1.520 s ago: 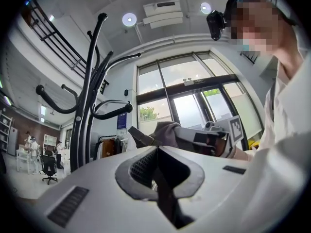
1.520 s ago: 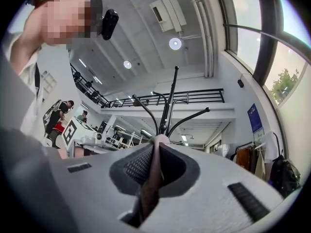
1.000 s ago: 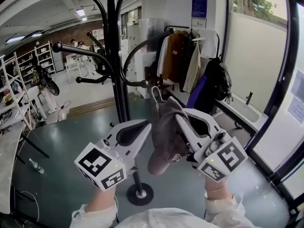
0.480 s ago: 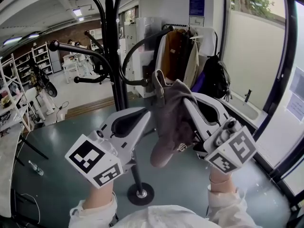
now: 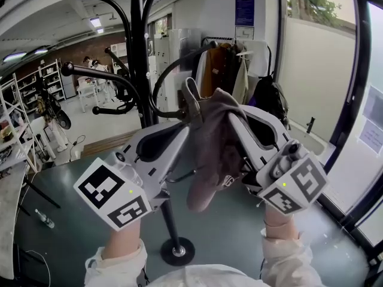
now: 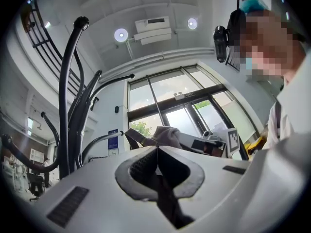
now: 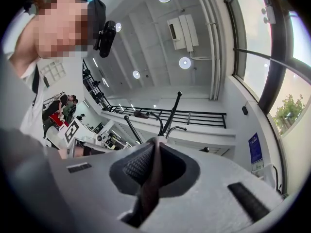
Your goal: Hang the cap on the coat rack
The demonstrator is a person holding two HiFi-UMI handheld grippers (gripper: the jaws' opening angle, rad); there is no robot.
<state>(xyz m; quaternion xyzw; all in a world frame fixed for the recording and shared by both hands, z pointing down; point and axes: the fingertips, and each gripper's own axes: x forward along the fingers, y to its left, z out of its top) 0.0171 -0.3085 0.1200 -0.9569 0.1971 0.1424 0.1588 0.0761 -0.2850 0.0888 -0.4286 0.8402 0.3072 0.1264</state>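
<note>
Currently the right gripper (image 7: 155,147) is clamped on the cap (image 5: 209,154), which hangs long-axis down. The coat rack (image 5: 136,52) hook (image 5: 157,88) curves just far-left. The left gripper (image 6: 156,152) is closed and empty.

A dark grey-green floor (image 5: 72,220) is seen across the room. At the right, tall windows (image 5: 311,70) are framed in black, and daylight is let in through them. On the far white wall (image 5: 266,5) a blue notice (image 5: 244,8) is fixed, and below it coats (image 5: 230,76) are hung on a rail. Shelving (image 5: 24,88) is set at the far left. Round lamps (image 6: 121,34) and an air unit (image 6: 152,27) are mounted in the white ceiling
</note>
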